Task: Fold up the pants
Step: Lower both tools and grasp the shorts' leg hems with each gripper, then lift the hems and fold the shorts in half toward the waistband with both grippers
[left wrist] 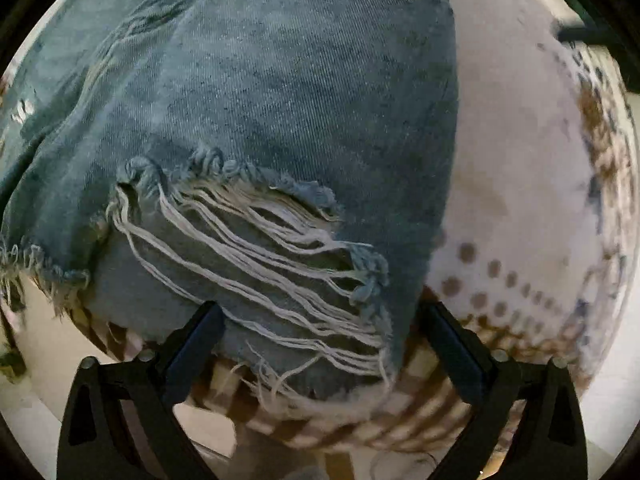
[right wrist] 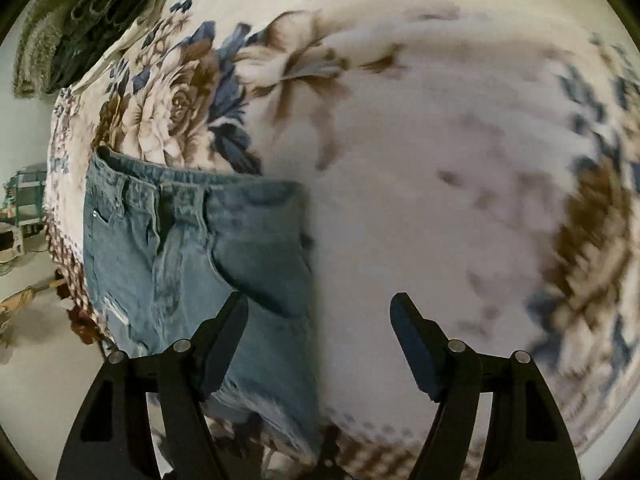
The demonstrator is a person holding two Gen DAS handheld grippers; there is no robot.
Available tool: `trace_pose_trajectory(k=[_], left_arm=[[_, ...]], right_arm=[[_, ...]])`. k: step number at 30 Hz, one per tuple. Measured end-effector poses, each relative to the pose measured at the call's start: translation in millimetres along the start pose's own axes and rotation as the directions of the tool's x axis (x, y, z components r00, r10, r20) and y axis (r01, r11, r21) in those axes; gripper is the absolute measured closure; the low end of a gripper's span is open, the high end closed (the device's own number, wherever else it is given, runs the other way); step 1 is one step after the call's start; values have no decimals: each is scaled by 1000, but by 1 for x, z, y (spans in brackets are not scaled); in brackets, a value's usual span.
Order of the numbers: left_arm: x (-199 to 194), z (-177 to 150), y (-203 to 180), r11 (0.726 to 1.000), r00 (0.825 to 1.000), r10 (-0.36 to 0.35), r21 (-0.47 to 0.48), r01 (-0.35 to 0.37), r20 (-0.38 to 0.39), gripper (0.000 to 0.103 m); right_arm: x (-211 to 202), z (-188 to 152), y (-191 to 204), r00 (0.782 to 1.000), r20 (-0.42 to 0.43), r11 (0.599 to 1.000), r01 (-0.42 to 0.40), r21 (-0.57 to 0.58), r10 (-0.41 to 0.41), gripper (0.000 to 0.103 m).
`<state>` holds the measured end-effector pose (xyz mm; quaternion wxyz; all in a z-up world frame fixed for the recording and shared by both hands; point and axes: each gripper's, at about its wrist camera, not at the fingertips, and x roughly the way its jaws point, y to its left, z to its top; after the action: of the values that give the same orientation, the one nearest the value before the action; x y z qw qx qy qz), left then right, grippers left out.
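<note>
From the left wrist view I see the left hand-held gripper (left wrist: 320, 332) low and close over the pants (left wrist: 280, 120), pointing forward along the denim. Its two fingers (left wrist: 196, 344) stand wide apart, one at each side of the ripped leg end. The torn patch (left wrist: 256, 248) with its loose white threads lies between them (the fabric fills most of this view). I cannot tell whether the pads touch the cloth; nothing is pinched between them.

The pants lie on a blanket (left wrist: 520, 160), pale with a brown and blue flower print, which covers a rounded surface. The frayed hem (left wrist: 36, 264) hangs at the blanket's near edge on the left.

From the right wrist view, the right hand-held gripper (right wrist: 320, 320) is held higher and further back, looking down on the blanket (right wrist: 440, 160). Its jaws are spread wide and hold nothing. The left finger (right wrist: 224, 340) overlaps the pants (right wrist: 192, 248) in the picture; the right finger (right wrist: 416, 344) is over bare blanket. The pants lie flat at the left side of the blanket, waistband (right wrist: 180, 178) away from the camera, legs running toward it.

A dark green folded cloth (right wrist: 72, 28) sits at the far left corner (edges blurred). Pale floor (right wrist: 32, 380) shows beyond the blanket's left edge.
</note>
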<state>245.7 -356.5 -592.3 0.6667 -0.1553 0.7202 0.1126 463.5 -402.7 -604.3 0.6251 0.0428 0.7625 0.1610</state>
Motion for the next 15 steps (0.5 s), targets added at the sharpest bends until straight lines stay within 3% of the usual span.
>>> trace_pose_trajectory(k=[3,5,6,7,8,10,12,15], left_arm=[[-10,-1,7,1000,999,-15,-25,16,32,26],[-22,-1,16,998,997,-44,-35,46,60,54],[-31,-1,20,997,994,-66,-33,69,84,85],[-38,0,24,995,990,-97,-22,100,100,98],[-44,0,26,993,987,-119,-11,121,104,98],[-57,2,35,988,982,-153,-7,155,115,100],[-84,2,51,983,974,-182,-7,184,135,100],[-114,-3,79,978,962,-204,-10,209,180,100]], right_arm=[[26,13,7,999,-31,999,-39,23,39,27],[42,19,11,996,-58,996,-71,46,74,27],[46,19,14,995,-57,996,-79,50,82,30],[47,18,17,995,-41,995,-91,50,93,47],[47,17,21,995,-30,994,-98,42,100,57],[39,12,30,999,-2,999,-51,13,51,87],[27,6,37,999,29,999,-41,11,40,95],[-1,-4,51,996,73,998,-61,31,59,96]])
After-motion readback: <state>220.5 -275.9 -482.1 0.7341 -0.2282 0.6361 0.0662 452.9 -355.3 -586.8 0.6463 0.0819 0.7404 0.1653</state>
